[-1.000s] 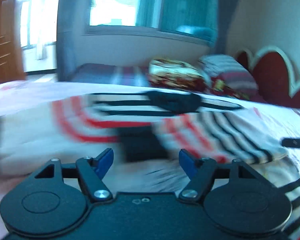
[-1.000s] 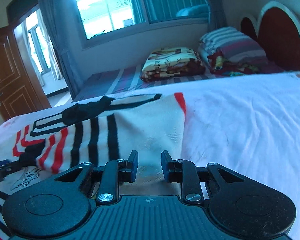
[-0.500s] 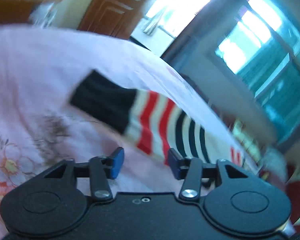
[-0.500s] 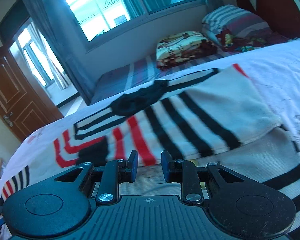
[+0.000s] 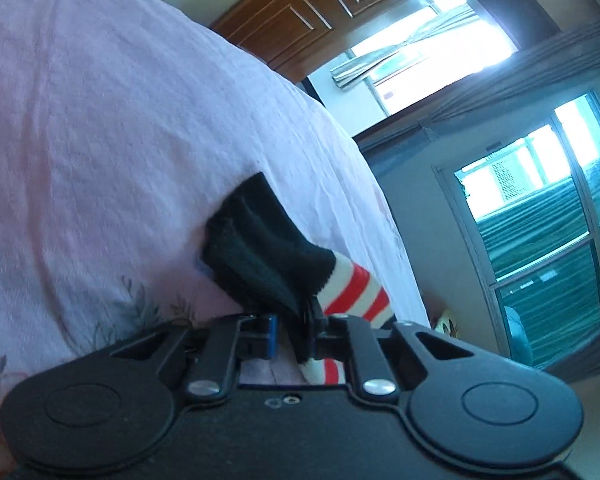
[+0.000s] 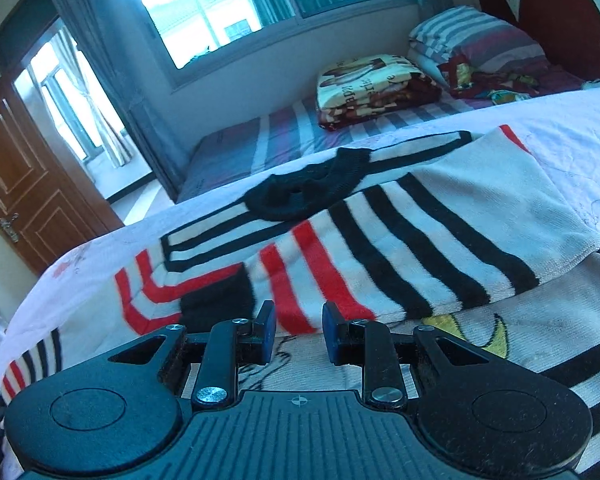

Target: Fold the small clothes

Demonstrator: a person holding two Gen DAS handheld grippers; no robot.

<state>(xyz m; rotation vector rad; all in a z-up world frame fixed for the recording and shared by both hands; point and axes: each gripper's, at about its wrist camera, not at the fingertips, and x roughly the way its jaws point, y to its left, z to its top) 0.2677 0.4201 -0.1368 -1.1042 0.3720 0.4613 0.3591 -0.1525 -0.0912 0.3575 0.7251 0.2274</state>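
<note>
A small knit sweater (image 6: 400, 248), white with black and red stripes and a black collar (image 6: 312, 192), lies spread on the pink bed sheet (image 5: 100, 120). One sleeve is folded across its chest. My left gripper (image 5: 290, 334) is rolled to one side and its jaws are closing on the black cuff (image 5: 260, 248) of the other sleeve. The cuff's edge is pinched between the pads and the red-striped part (image 5: 352, 292) trails off to the right. My right gripper (image 6: 299, 336) hovers over the sweater's lower front, open, with nothing between its fingers.
A second bed by the window carries a folded printed blanket (image 6: 372, 84) and striped pillows (image 6: 472, 40). A red headboard (image 6: 560, 12) stands at the far right. A brown wooden door (image 6: 16, 184) is at the left. The pink sheet continues beyond the cuff.
My left gripper swung off the sweater's body out to the sleeve end, rolled over, and its jaws closed onto the black cuff. My right gripper drifted across the sweater, its jaws unchanged.
</note>
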